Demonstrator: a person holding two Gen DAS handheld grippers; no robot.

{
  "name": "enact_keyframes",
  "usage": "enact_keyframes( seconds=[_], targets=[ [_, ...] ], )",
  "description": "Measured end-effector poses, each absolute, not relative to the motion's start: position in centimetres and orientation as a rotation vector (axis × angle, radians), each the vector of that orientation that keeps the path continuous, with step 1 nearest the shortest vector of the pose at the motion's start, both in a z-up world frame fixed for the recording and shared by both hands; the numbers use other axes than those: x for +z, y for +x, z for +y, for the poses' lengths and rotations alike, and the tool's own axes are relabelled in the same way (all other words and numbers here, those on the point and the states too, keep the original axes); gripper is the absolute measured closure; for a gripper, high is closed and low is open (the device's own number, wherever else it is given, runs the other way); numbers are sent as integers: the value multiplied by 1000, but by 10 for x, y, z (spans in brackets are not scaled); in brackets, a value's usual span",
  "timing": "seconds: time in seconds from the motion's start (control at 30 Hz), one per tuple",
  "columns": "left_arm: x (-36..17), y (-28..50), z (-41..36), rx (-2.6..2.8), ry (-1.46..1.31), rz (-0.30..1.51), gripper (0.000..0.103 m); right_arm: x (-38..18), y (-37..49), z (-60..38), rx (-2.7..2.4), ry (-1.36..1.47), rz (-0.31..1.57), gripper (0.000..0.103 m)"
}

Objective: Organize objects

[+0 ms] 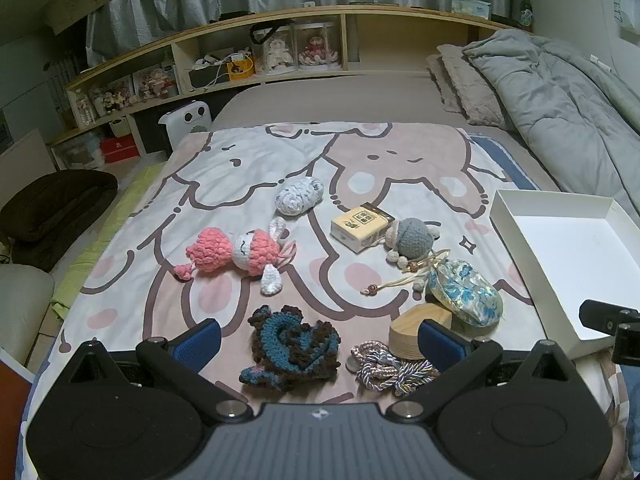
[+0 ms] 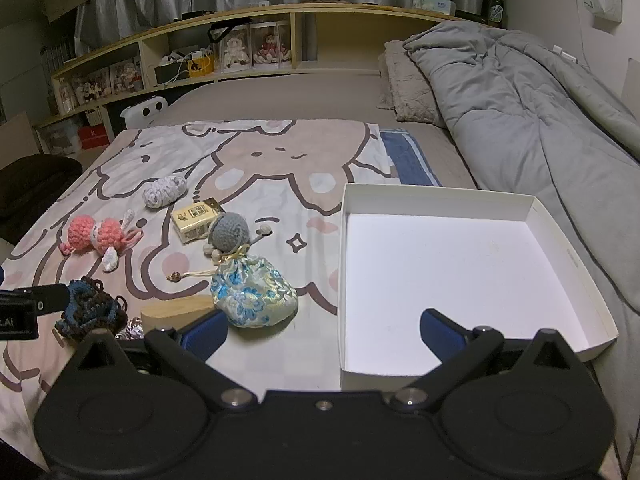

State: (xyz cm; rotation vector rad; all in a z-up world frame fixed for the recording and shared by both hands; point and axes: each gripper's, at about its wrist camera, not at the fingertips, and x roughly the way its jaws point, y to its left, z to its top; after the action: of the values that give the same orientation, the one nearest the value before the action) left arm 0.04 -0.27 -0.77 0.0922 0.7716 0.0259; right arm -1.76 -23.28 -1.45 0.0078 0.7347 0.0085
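Trinkets lie scattered on the cartoon blanket (image 1: 248, 168) on the bed: pink crochet doll (image 1: 236, 254), blue-brown crochet piece (image 1: 294, 344), floral pouch (image 2: 254, 294). Left tongs (image 1: 320, 338) gape wide above the crochet piece, holding nothing. Right tongs (image 2: 324, 330) spread wide and unladen at the white box (image 2: 568, 264).

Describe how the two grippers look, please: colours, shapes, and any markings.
Both look alike: the left gripper and right gripper have matte black linkage arms, silver pivot bolts, blue ribbed finger pads and round black discs. The left body looks grey-blue, with a small emblem.
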Motion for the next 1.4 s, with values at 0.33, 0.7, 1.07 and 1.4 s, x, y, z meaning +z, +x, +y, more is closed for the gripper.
enact_keyframes(
  seconds=[0.33, 0.7, 1.07, 1.4],
  targets=[
    [-9, 1, -4, 22, 94, 775, 0, -16, -17, -233, 7, 6, 739, 0],
    [-9, 1, -4, 22, 93, 775, 0, -17, -17, -232, 7, 4, 741, 0],
    [-9, 1, -4, 21, 93, 776, 0, -18, -17, -231, 7, 0, 747, 0],
    [-10, 1, -5, 20, 93, 778, 0, -18, -17, -231, 7, -1, 749, 0]
  ],
)
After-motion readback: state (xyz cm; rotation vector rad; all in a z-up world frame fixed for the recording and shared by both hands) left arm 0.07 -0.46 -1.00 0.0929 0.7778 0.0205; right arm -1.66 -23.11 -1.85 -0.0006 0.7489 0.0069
